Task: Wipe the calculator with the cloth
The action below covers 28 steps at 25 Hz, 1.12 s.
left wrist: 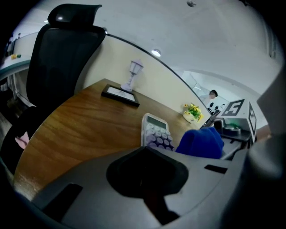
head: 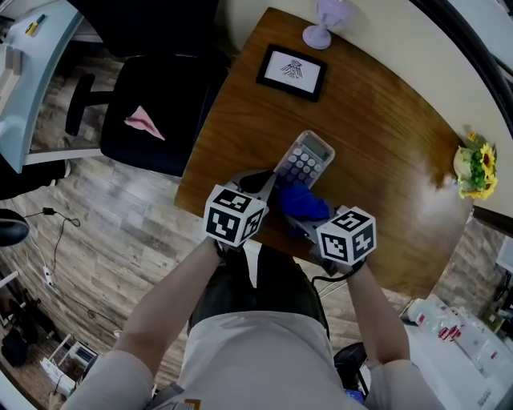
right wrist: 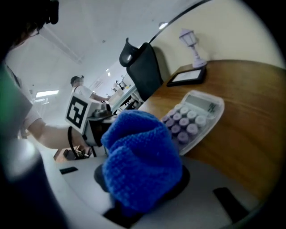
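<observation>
Checking head view first: calculator (head: 303,158) lies on the wooden table (head: 385,120), close to the near edge, display end pointing far. Left gripper (head: 256,184) has its tip at the calculator's near-left corner. Right gripper (head: 311,215) comes in from the near right with the blue cloth (head: 303,200) bunched at its tip, over the calculator's near end. Far side of the table: picture frame (head: 292,70) and small lamp (head: 322,24). Flower pot (head: 473,168) is at the right edge. Black office chair (head: 152,104) stands left of the table, pink paper (head: 144,122) on its seat.

Left gripper view: jaws pressed together, tips meeting right at the calculator's near edge. Can't tell whether they nip that edge or only touch it. Cloth sits just right of the calculator's keys, up against them.

Right gripper view: jaws clamped on the cloth, which bulges out and hides the tips. Calculator lies just beyond and to the right, purple keys and display in sight. Cloth overlaps the nearest keys from this angle; contact not confirmable here.
</observation>
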Each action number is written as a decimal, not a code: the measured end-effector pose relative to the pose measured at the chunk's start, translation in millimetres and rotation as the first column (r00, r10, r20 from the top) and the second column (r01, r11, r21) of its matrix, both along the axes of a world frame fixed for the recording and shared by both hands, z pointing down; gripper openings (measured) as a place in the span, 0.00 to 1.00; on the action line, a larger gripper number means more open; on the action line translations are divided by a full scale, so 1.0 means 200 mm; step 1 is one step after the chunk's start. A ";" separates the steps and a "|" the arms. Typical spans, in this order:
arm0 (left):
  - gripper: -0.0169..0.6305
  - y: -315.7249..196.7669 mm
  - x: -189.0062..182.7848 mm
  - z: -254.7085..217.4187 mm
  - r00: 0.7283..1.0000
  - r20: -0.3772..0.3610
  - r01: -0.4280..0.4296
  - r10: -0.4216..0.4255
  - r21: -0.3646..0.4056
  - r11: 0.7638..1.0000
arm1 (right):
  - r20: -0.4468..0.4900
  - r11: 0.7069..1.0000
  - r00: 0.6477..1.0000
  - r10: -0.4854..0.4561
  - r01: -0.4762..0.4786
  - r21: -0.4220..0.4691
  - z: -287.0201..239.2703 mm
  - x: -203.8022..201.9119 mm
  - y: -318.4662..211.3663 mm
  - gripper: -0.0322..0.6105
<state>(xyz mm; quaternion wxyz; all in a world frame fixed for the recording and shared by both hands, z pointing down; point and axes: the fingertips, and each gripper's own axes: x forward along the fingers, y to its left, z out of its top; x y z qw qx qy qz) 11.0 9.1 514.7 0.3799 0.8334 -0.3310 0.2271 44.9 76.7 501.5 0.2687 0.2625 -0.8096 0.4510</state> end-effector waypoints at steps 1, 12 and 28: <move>0.03 0.00 0.00 0.00 1.000 0.001 -0.005 0.005 0.000 1.000 | -0.006 0.999 0.999 0.032 -0.032 0.023 -0.01 0.06 -0.05 0.22; 0.03 0.00 0.01 -0.01 1.000 0.006 -0.010 0.010 0.003 1.000 | -0.143 0.894 0.924 0.355 -0.292 0.340 -0.04 0.34 -0.68 0.23; 0.03 0.00 0.00 0.01 0.999 -0.023 0.047 -0.047 -0.030 0.998 | -0.246 0.926 0.968 -0.055 0.142 0.350 -0.03 -0.06 -0.24 0.25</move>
